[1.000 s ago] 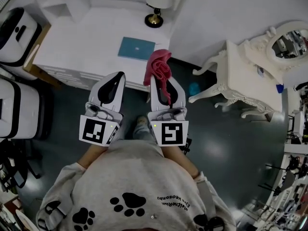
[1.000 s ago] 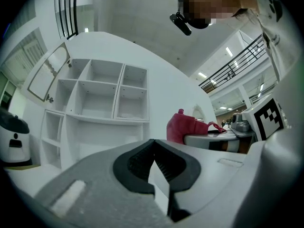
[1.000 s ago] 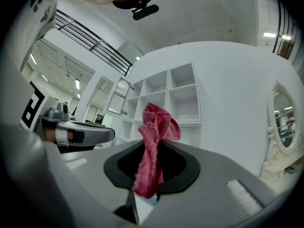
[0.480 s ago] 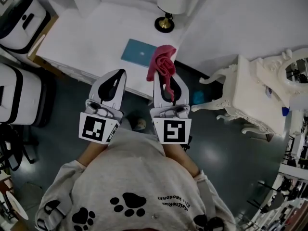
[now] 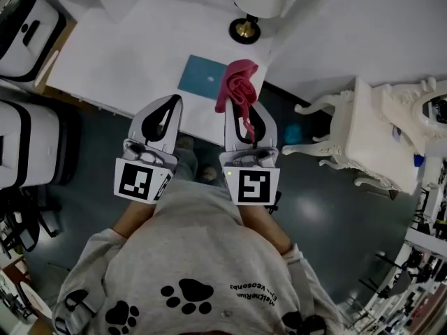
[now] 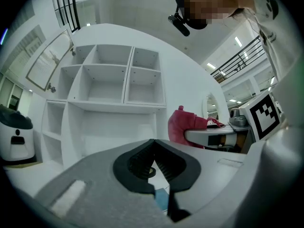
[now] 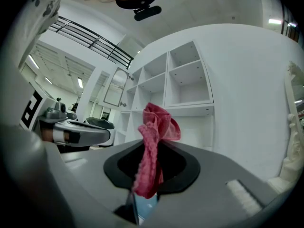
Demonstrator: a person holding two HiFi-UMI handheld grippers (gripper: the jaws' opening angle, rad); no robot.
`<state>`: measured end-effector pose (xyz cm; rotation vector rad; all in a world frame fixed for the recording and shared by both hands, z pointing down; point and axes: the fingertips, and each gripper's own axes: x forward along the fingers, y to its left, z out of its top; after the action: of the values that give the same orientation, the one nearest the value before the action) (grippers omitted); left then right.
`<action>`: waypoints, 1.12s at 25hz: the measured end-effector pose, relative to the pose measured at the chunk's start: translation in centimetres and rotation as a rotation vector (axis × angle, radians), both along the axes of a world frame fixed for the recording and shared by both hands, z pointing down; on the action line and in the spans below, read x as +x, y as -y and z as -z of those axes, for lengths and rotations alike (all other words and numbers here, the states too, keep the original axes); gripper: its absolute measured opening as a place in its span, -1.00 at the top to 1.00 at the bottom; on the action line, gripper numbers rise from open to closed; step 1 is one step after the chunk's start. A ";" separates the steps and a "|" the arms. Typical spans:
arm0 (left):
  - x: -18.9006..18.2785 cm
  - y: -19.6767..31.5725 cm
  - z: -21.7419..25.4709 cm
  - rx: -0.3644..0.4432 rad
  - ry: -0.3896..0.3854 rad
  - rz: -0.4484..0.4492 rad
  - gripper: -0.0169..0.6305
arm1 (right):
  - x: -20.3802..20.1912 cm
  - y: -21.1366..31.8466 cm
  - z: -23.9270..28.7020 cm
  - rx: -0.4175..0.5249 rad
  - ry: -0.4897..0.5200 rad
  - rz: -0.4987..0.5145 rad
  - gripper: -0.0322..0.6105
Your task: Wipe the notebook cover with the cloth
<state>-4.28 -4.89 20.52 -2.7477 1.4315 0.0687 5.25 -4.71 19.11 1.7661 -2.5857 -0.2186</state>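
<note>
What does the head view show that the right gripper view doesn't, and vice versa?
Head view only: the whole teal notebook lying flat on the white table, and the lamp base behind it. Right gripper view only: the open cubby shelves and a dark railing high up. Both: the pink cloth clamped in the right gripper, with the left gripper alongside it.
</note>
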 end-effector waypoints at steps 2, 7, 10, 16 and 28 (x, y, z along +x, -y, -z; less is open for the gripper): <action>-0.2 1.9 -0.1 0.003 0.008 -0.022 0.96 | -0.6 1.8 -0.2 0.001 -0.005 -0.008 0.73; -1.0 6.5 -1.0 -0.006 0.020 -0.087 0.96 | -1.8 6.0 -1.1 -0.004 -0.015 -0.050 0.73; -1.2 8.9 -1.8 -0.022 0.028 -0.131 0.96 | -2.0 8.2 -1.8 -0.018 -0.008 -0.094 0.73; -0.7 12.4 -3.8 -0.045 0.033 -0.223 0.96 | -2.0 11.4 -3.7 -0.054 -0.046 -0.157 0.73; 1.1 15.1 -9.6 -0.131 0.062 -0.261 0.96 | -0.6 14.6 -9.0 -0.149 -0.106 -0.148 0.73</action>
<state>-3.21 -20.03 30.10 -2.9978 1.0932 -0.1047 4.63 -19.36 28.06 1.8291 -2.3207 -0.1114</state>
